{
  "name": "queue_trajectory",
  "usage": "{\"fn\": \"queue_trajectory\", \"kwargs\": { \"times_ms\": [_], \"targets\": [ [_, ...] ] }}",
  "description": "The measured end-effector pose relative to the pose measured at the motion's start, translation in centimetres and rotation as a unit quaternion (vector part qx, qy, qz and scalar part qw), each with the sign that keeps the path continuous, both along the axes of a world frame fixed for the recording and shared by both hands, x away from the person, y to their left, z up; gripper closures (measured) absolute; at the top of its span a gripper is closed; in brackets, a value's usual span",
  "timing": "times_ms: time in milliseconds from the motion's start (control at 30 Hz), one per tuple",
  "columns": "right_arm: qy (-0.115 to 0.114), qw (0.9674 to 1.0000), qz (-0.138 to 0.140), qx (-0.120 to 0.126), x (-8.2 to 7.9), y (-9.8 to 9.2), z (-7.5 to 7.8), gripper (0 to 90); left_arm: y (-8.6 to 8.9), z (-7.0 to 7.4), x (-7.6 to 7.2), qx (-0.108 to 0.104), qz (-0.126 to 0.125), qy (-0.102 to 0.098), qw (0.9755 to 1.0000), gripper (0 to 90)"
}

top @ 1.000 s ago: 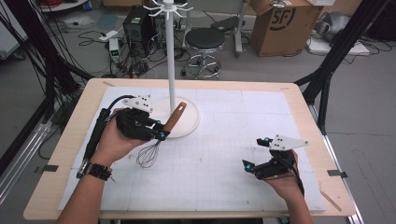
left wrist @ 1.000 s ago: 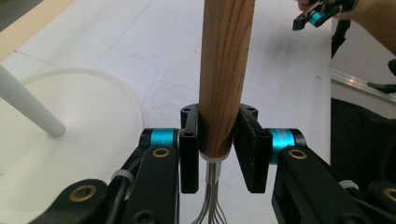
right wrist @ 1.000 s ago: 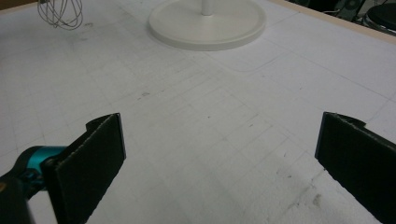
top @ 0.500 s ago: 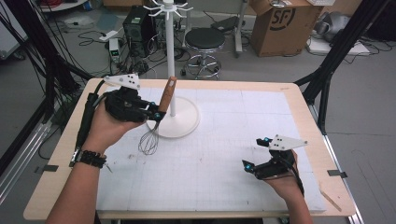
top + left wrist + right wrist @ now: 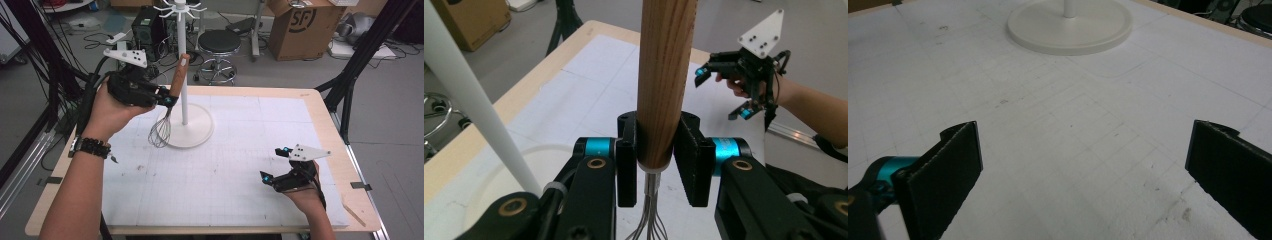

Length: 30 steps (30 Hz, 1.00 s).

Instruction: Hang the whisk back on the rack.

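Note:
A whisk (image 5: 170, 102) with a wooden handle (image 5: 665, 75) and a wire head (image 5: 160, 132) hangs in the air left of the white stand's pole (image 5: 182, 60). My left gripper (image 5: 167, 99) is shut on the handle's lower end, just above the wires, with the handle nearly upright. The stand's round base (image 5: 197, 131) lies under and beside the wire head. My right gripper (image 5: 274, 164) rests low over the mat at the right front, jaws wide open and nothing between them; its pads (image 5: 950, 170) frame bare mat.
The white stand has hook arms at its top (image 5: 179, 7). A white gridded mat (image 5: 240, 150) covers the wooden table (image 5: 330, 125). A loose wooden strip (image 5: 356, 214) lies near the right front corner. A stool (image 5: 219, 42) and a cardboard box (image 5: 305, 22) stand beyond the table.
My left gripper has lifted the whisk off the mat and raised it, turning the handle from slanted to nearly upright. The right gripper has stayed where it was.

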State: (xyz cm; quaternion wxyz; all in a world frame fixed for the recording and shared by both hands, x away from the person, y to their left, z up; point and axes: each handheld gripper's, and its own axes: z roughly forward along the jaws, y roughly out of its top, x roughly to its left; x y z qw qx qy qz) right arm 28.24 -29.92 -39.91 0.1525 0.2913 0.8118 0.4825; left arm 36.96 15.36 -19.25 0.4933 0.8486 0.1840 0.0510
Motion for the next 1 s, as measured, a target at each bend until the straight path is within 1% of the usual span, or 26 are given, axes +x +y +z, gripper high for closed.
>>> {"fn": "queue_trajectory", "kwargs": {
  "times_ms": [133,367,467,567,633,800,933,967,1000],
  "targets": [
    [0.0,1.0,-0.001,0.001,0.0,0.0,0.0,0.5,-0.2,0.9,0.6,0.008,0.005,-0.003,1.0,72.4],
    [-0.001,1.0,0.001,0.001,-0.1,-0.1,0.1,0.5,-0.1,1.8,1.6,0.004,0.01,0.001,0.9999,72.5],
    [0.0,1.0,0.001,0.002,-0.1,-0.1,0.0,0.5,0.0,2.3,2.0,0.008,0.015,0.001,0.9999,72.4],
    [0.001,1.0,-0.001,0.001,-0.1,-0.2,-0.1,0.5,0.3,2.8,2.4,-0.003,0.017,0.001,0.9998,72.5],
    [0.002,1.0,-0.002,0.002,-0.1,-0.2,-0.1,0.5,0.4,3.0,2.8,-0.006,0.025,0.002,0.9997,72.5],
    [0.002,1.0,-0.003,0.001,-0.1,-0.2,-0.1,0.5,0.7,3.5,3.8,-0.004,0.041,0.01,0.9991,72.5],
    [0.002,1.0,-0.005,0.001,-0.1,-0.4,-0.2,0.5,0.6,4.0,4.4,-0.007,0.043,0.011,0.999,72.5],
    [0.002,1.0,-0.006,0.002,-0.1,-0.5,-0.2,0.5,0.6,4.1,4.5,-0.004,0.041,0.01,0.9991,72.5],
    [0.003,1.0,-0.007,0.002,-0.1,-0.5,-0.2,0.5,0.5,4.1,4.7,-0.008,0.044,0.01,0.9989,72.5]
  ]
}}
